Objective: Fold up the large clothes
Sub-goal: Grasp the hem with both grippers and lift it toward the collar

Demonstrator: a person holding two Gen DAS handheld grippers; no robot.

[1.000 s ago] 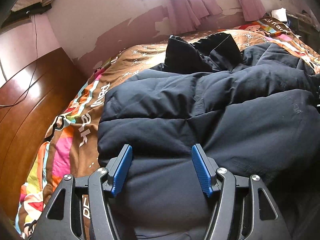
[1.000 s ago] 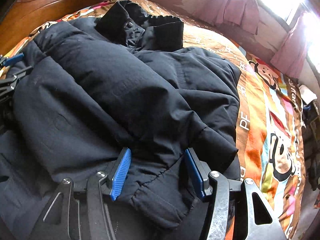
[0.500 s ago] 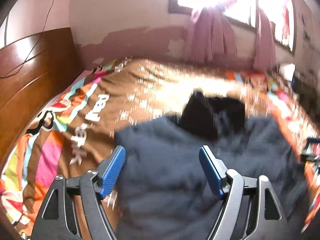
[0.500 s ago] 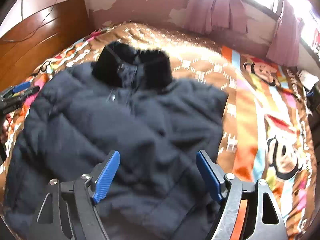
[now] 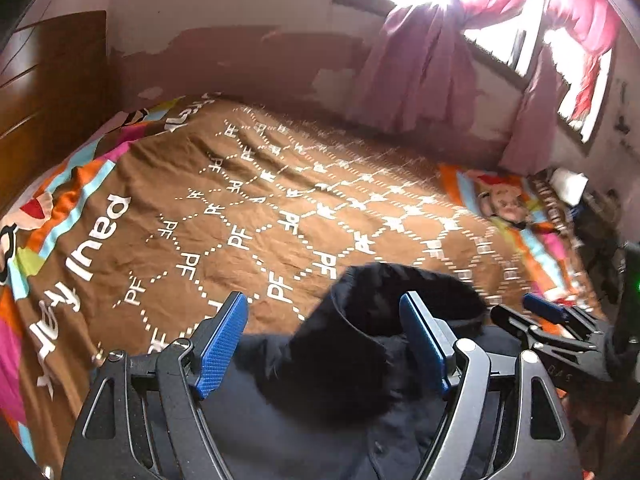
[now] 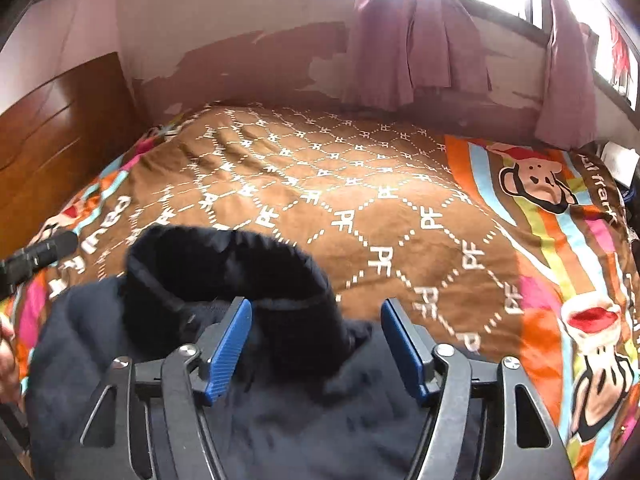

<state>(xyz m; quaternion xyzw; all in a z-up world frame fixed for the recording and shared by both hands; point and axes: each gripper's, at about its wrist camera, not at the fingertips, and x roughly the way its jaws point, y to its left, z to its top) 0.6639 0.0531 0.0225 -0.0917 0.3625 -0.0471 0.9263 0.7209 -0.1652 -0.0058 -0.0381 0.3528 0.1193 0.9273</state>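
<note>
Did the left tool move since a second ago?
Yes. The left tool lifted up and forward toward the jacket's collar; more brown bedspread shows now.

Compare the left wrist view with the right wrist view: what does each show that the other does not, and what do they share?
Only the left wrist view shows the right tool from outside, low at its right edge.

Only the right wrist view shows a large monkey print sharply, plus a dark tool part at its left edge, presumably the left tool.

Both show the dark jacket with its black collar, the brown patterned bedspread, pink curtains and each view's own tool open.
</note>
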